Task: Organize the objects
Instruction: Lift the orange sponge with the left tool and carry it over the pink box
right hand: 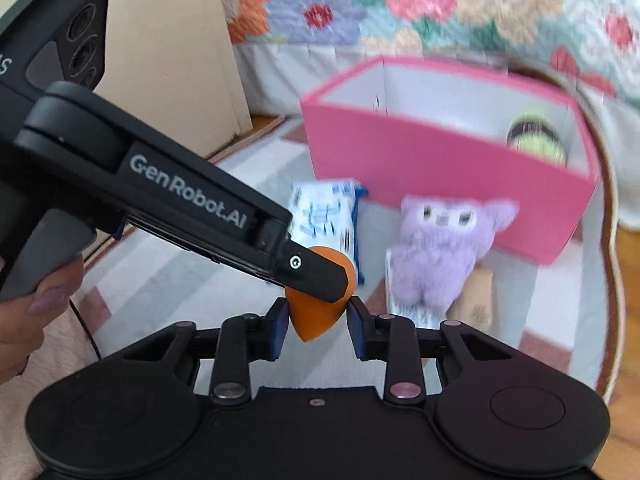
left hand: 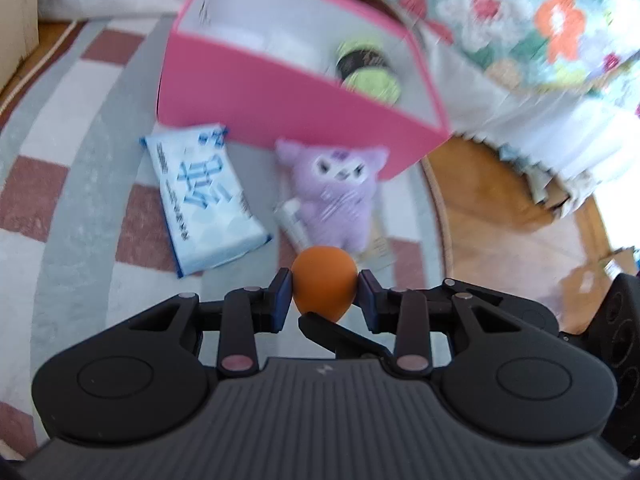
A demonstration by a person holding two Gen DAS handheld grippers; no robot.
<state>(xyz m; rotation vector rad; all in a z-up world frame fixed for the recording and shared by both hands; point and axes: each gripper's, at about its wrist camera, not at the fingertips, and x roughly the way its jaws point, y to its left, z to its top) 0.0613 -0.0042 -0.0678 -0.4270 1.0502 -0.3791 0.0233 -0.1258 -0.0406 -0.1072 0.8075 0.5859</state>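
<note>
The left hand-held gripper is closed on a small orange teardrop-shaped sponge, its pointed end towards the right hand-held gripper. That one stands narrow around the tip; whether its pads press, I cannot tell. The open pink cardboard box lies ahead, beyond the purple plush toy, so I think the sponge goes there.
</note>
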